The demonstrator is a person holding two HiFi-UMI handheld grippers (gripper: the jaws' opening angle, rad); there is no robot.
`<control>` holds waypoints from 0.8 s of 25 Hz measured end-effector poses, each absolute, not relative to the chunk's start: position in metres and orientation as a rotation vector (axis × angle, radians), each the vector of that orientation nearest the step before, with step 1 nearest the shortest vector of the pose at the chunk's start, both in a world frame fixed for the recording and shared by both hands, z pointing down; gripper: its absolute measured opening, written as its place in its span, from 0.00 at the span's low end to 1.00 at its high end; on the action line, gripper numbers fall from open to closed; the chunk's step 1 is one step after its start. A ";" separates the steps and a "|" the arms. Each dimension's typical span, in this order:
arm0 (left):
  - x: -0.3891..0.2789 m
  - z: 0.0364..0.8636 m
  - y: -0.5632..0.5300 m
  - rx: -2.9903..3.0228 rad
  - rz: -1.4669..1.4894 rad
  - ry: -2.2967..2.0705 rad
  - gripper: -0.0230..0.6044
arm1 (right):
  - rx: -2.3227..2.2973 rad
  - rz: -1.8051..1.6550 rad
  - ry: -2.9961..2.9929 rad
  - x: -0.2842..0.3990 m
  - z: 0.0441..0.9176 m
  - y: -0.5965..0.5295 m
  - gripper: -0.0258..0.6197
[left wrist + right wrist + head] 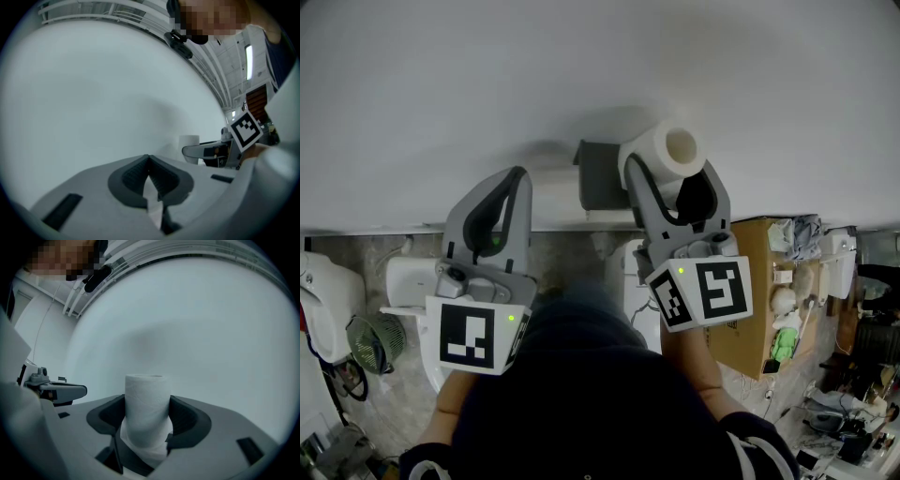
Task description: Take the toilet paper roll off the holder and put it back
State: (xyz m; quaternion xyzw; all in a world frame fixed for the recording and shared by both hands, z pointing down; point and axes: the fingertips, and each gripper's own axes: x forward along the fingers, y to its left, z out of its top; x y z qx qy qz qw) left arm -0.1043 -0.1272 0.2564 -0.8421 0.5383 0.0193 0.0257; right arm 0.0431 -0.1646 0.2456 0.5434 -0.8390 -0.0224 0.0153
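Left hand-held gripper (pixel 149 165): clenched on nothing, idle.
Right hand-held gripper (pixel 146 416): grasping the toilet paper roll (pixel 667 155) by its sides, core pointing along the jaws.
Holder (pixel 598 176): on the wall (pixel 581 75), just left of the roll (your right arm is nearer).

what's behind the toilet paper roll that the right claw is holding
Only bare white wall shows behind the toilet paper roll, which the right claw is shut on. In the head view the grey holder sits beside it; the roll covers that side of the holder.
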 end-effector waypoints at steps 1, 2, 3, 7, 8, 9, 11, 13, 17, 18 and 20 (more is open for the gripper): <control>-0.104 0.256 -0.127 -2.603 0.065 1.661 0.04 | 1.689 -0.073 -2.609 0.043 0.246 -0.165 0.50; -0.103 0.254 -0.127 -2.594 0.077 1.653 0.04 | 1.686 -0.076 -2.607 0.042 0.246 -0.164 0.50; -0.104 0.252 -0.127 -2.585 0.085 1.646 0.04 | 1.681 -0.080 -2.604 0.042 0.246 -0.164 0.50; -0.104 0.256 -0.127 -2.600 0.063 1.658 0.04 | 1.659 -0.099 -2.588 0.039 0.248 -0.164 0.50; -0.104 0.256 -0.127 -2.601 0.063 1.659 0.04 | 1.654 -0.102 -2.585 0.038 0.249 -0.164 0.50; -0.103 0.256 -0.127 -2.607 0.061 1.662 0.04 | 1.651 -0.105 -2.582 0.038 0.249 -0.164 0.50; -0.103 0.257 -0.126 -2.611 0.060 1.663 0.04 | 1.646 -0.109 -2.580 0.037 0.249 -0.164 0.50; -0.103 0.256 -0.126 -2.608 0.061 1.662 0.04 | 1.643 -0.111 -2.577 0.037 0.249 -0.164 0.50; -0.104 0.255 -0.126 -2.595 0.062 1.656 0.04 | 1.633 -0.119 -2.564 0.036 0.251 -0.164 0.50; -0.104 0.256 -0.126 -2.596 0.059 1.657 0.04 | 1.630 -0.121 -2.560 0.035 0.251 -0.164 0.50; -0.103 0.256 -0.127 -2.609 0.058 1.663 0.04 | 1.624 -0.121 -2.556 0.035 0.252 -0.165 0.50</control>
